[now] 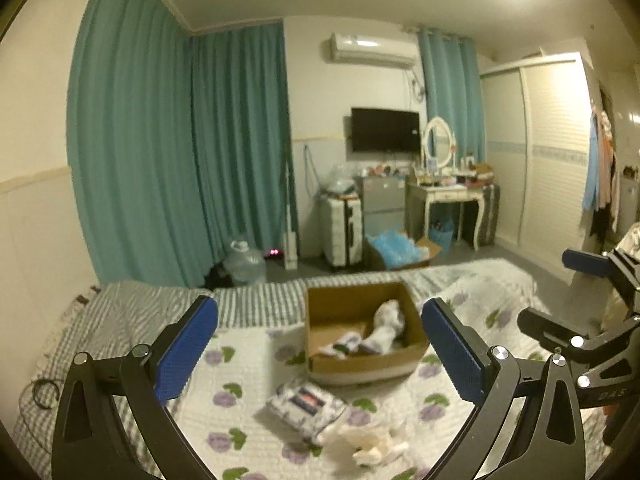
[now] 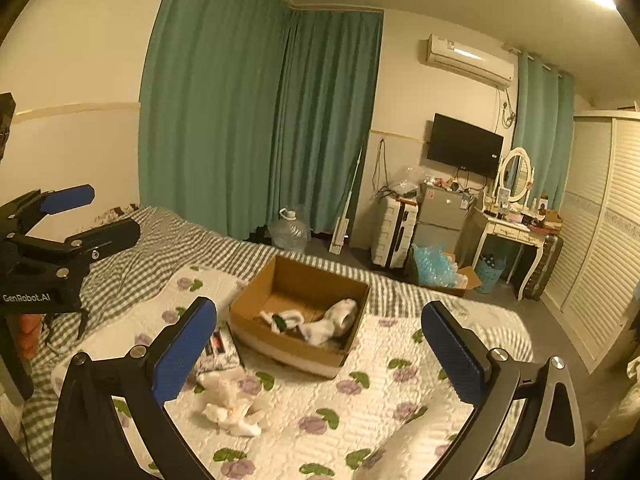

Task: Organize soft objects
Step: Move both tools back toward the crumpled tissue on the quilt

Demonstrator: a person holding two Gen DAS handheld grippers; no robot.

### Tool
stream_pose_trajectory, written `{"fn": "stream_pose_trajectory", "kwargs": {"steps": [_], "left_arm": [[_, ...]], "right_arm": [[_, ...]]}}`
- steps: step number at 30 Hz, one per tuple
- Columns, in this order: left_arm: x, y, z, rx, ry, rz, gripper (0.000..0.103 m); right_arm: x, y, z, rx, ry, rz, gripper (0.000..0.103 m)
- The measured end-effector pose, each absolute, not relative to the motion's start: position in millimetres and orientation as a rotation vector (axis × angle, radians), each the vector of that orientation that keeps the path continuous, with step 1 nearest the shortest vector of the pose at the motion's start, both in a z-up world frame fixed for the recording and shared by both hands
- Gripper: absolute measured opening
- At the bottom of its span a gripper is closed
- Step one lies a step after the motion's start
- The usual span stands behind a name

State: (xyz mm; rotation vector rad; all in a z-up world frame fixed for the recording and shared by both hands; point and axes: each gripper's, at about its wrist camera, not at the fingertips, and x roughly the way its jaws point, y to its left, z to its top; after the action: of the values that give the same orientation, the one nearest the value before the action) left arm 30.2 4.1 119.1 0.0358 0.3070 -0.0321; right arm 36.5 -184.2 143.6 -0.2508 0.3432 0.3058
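Both grippers (image 1: 320, 344) (image 2: 318, 344) wide open, empty | socks (image 1: 374, 446), seemingly, below | box (image 1: 360, 366) ahead

Readable text is scarce.

- "GenRobot.AI" in pale letters on the black body of the left claw (image 2: 68, 216), seen from the right wrist view at the left edge.
- "DAS" or similar, faint embossed letters on the black frame of the right claw (image 1: 560, 292), seen from the left wrist view at the right edge; only partly legible.
- Small logo on the lower bezel of the wall TV (image 2: 464, 145); too small to read.
- Printed patch on the folded cloth packet (image 1: 305, 404) lying on the bed; blurred, unreadable.
- Stickers on the air conditioner (image 2: 468, 58); unreadable.
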Motion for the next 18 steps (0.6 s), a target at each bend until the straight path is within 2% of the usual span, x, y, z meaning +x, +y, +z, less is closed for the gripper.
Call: {"fn": "stream_pose_trajectory", "kwargs": {"steps": [18], "left_arm": [[59.5, 18.1, -28.0, -0.035, 0.508, 0.009, 0.103]], "right_arm": [[100.7, -161.4, -33.9, -0.246, 0.633, 0.41, 0.103]]}}
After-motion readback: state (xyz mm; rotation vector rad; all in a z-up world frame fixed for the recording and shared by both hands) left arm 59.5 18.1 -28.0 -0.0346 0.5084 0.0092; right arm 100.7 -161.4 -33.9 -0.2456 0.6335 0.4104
